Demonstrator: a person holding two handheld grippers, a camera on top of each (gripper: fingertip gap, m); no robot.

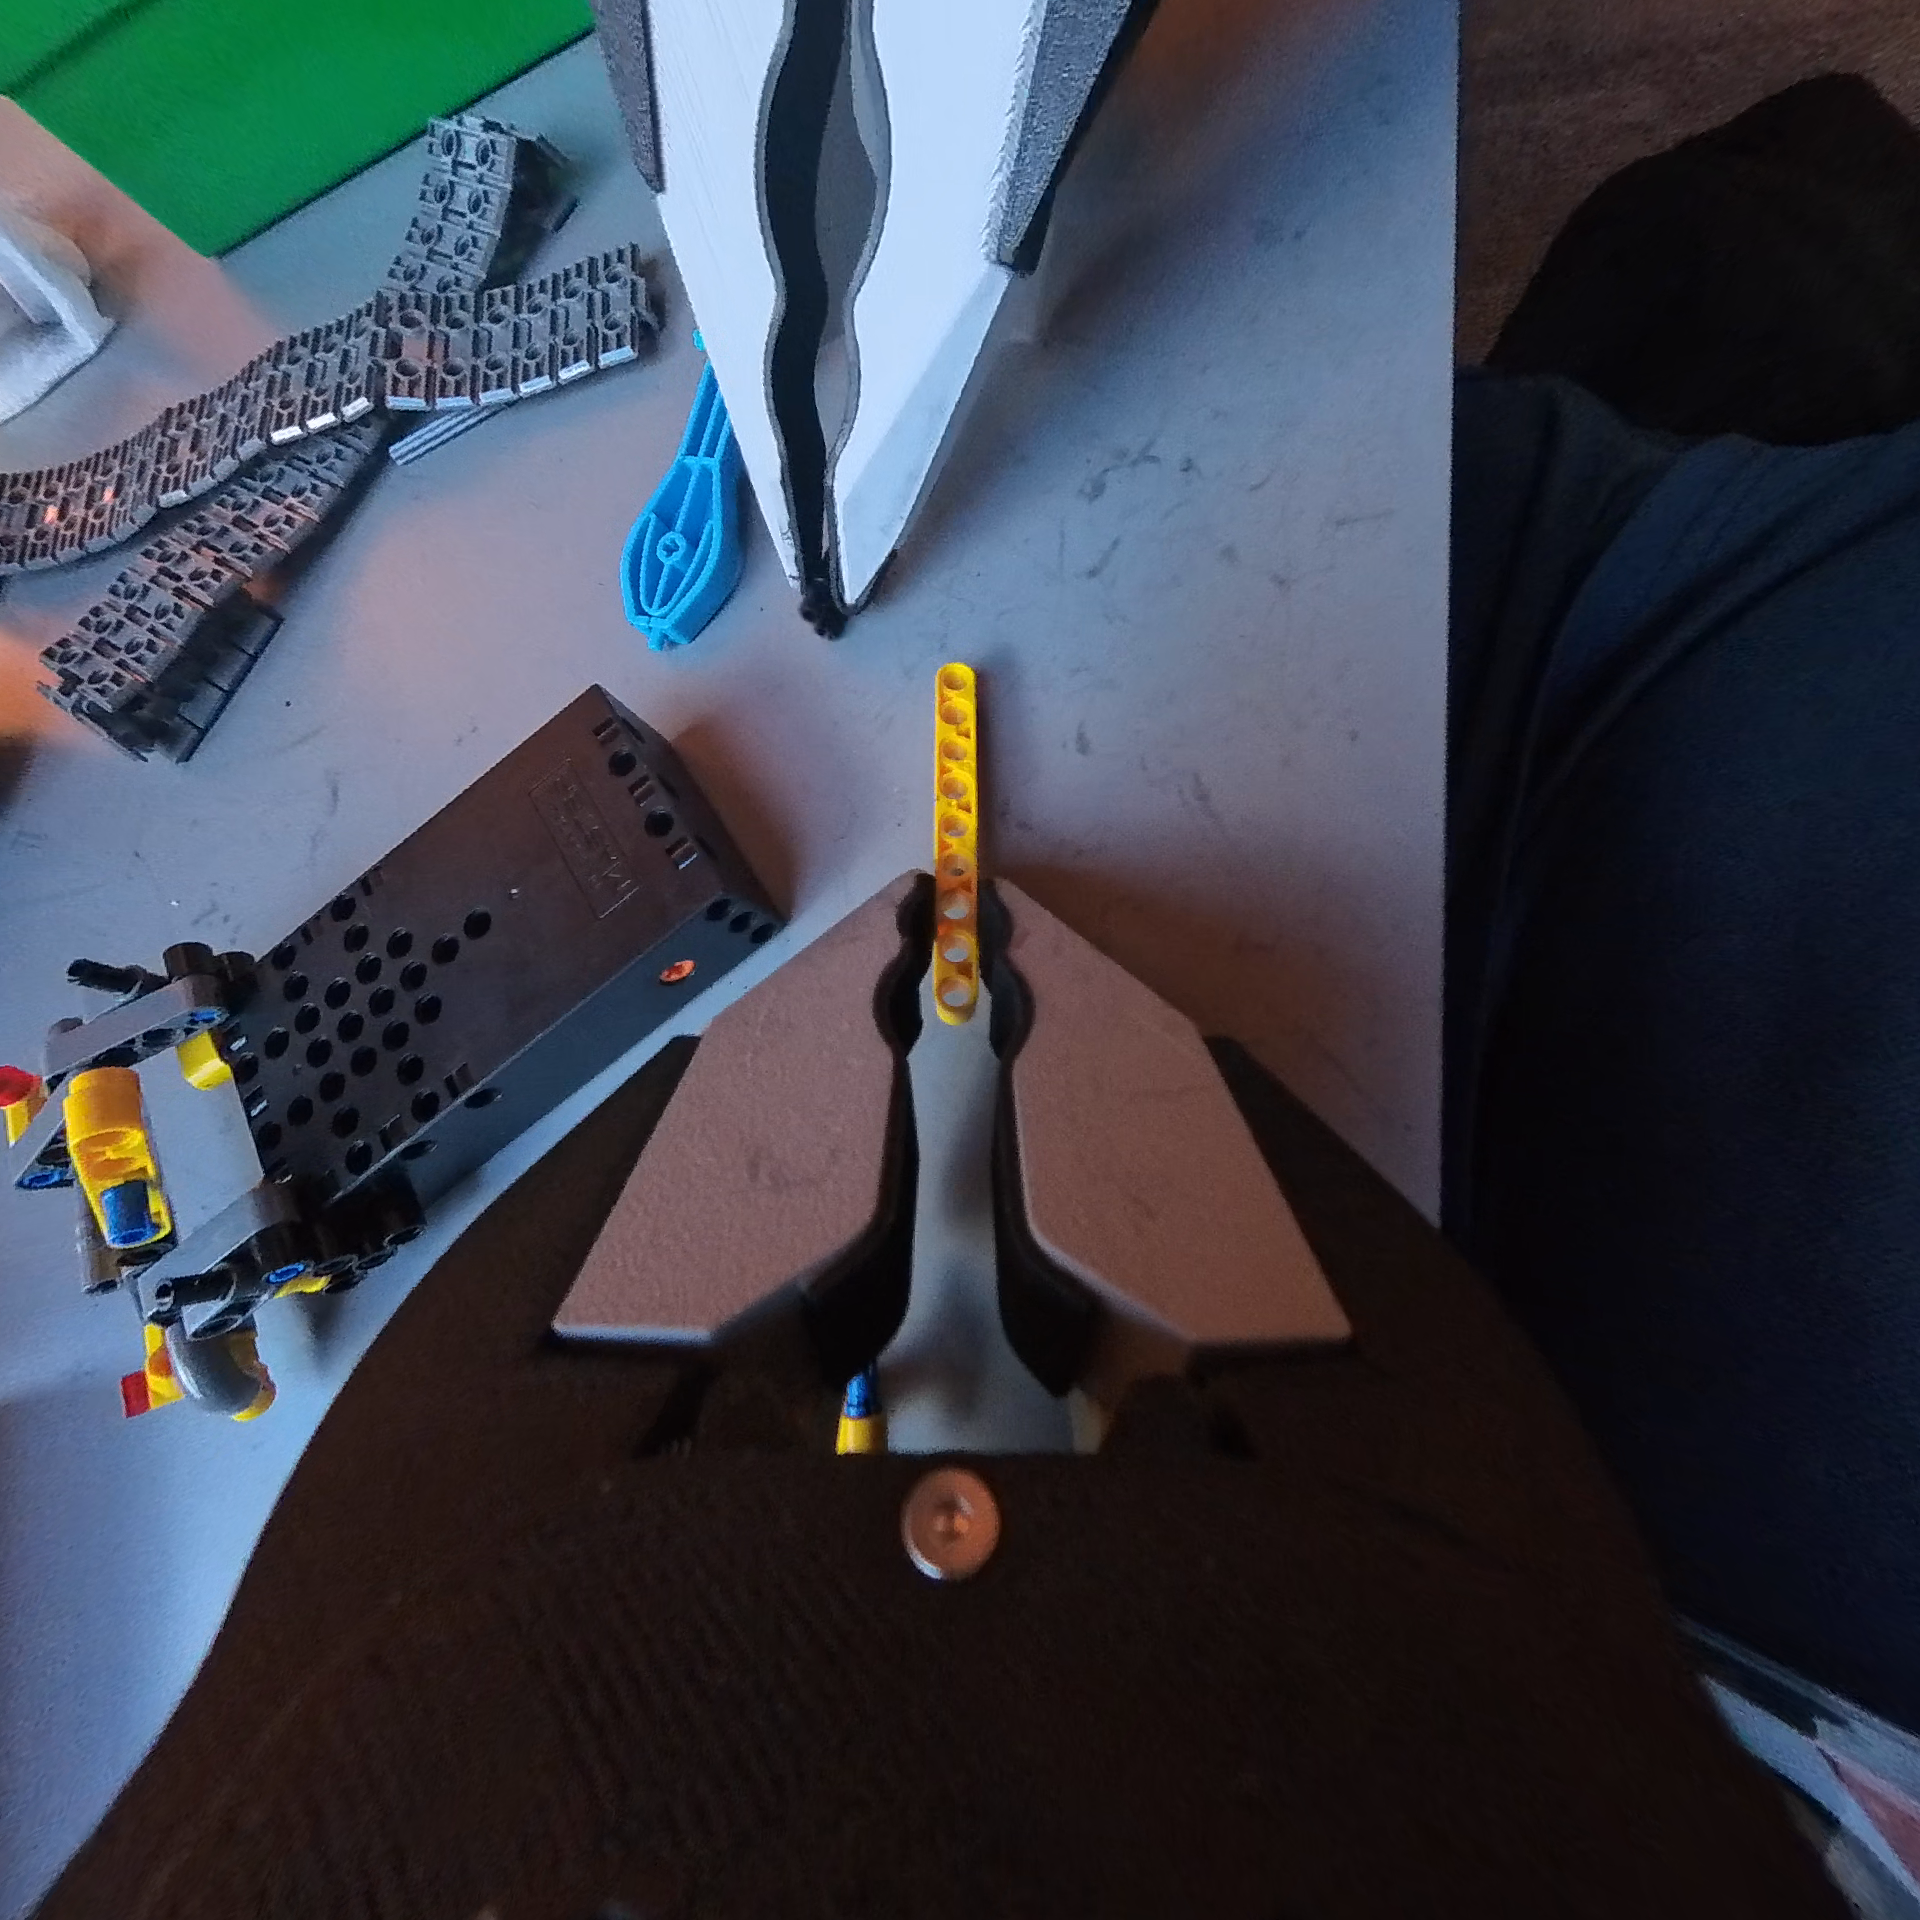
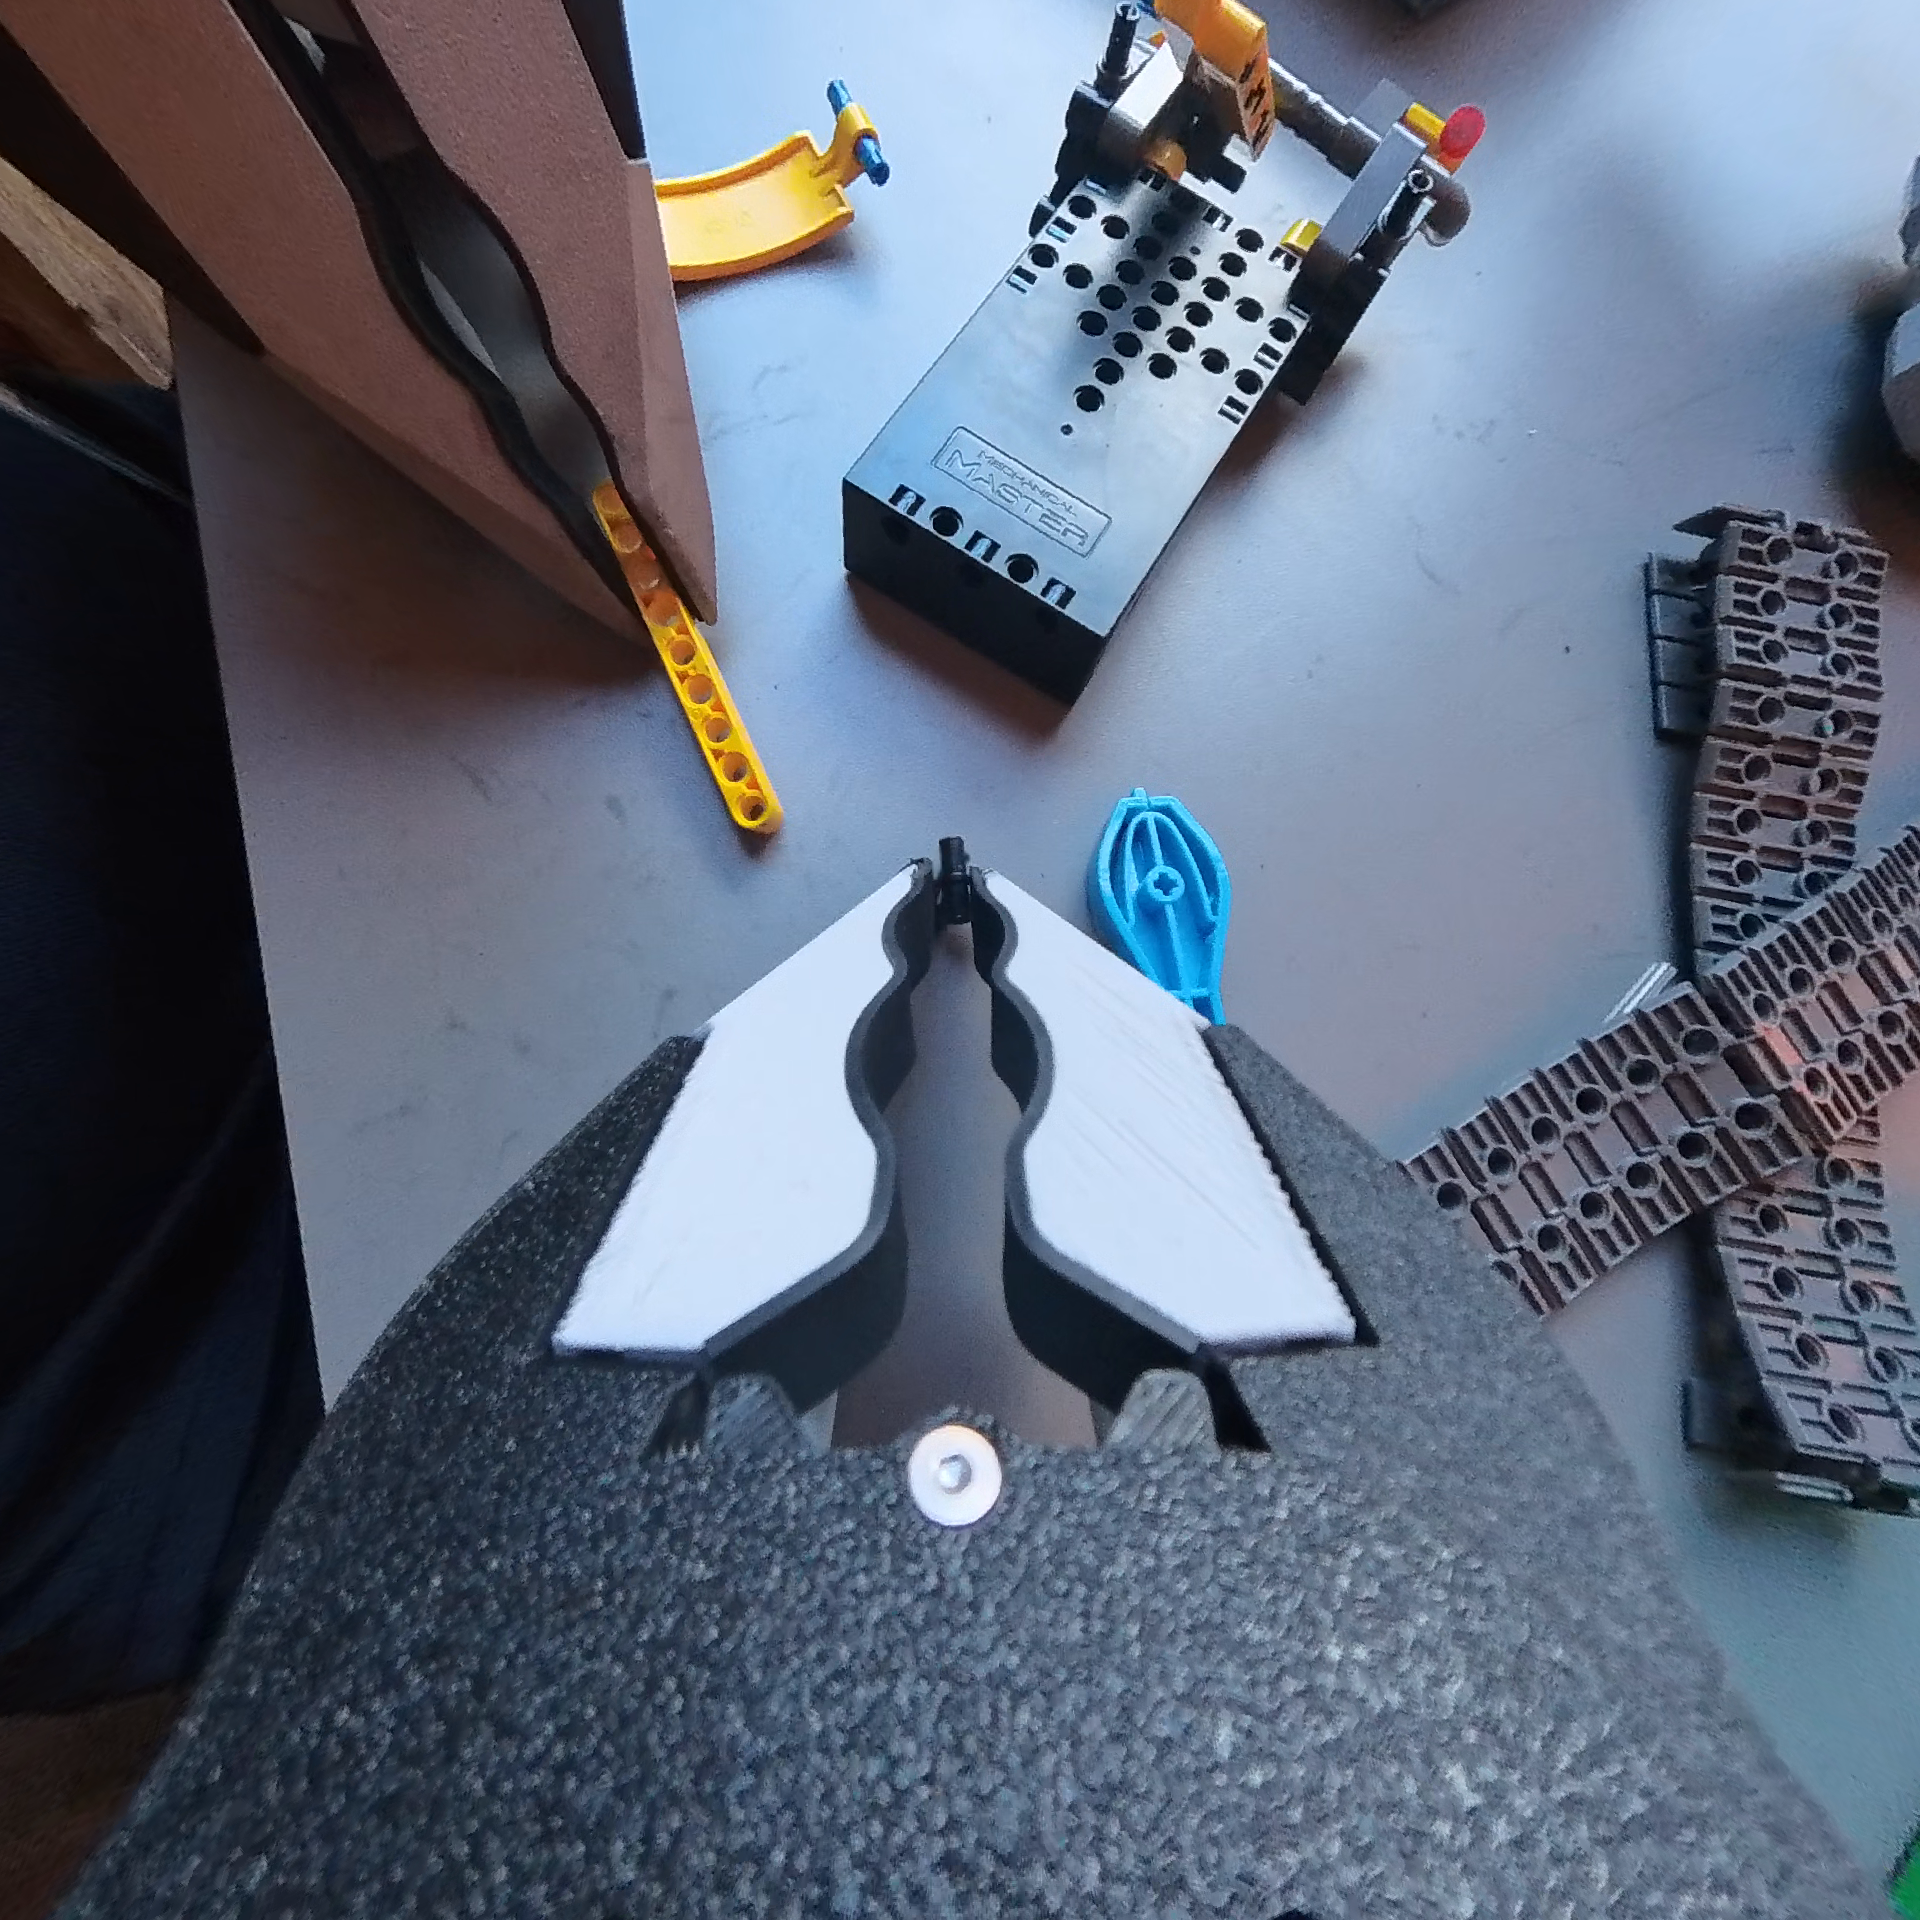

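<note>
**A:** What are your tongs doing?

**B:** Your left tongs, tan-faced on a black body, are clamped on the near end of a long yellow plastic beam pierced with round holes; the beam's far end points across the scuffed grey tabletop toward your other tool; your right tongs, white-faced on a speckled dark body, are pinched together on a small black plastic pin, its tip poking out in front.

**A:** How close are the two pieces?

**B:** Near, tip facing tip, but apart; the pin is not in any hole of the beam.

**A:** What lies around you?

**B:** A black perforated rectangular block with grey, yellow and red parts built onto one end sits beside the beam; a light blue oval plastic piece lies just beside your right tongs; dark brown linked track strips cross each other farther off; a curved yellow plastic panel rests past the left tool.

**A:** What is built so far?

**B:** Only that cluster on the block looks assembled; beam, pin, tracks and panel are loose.
</note>
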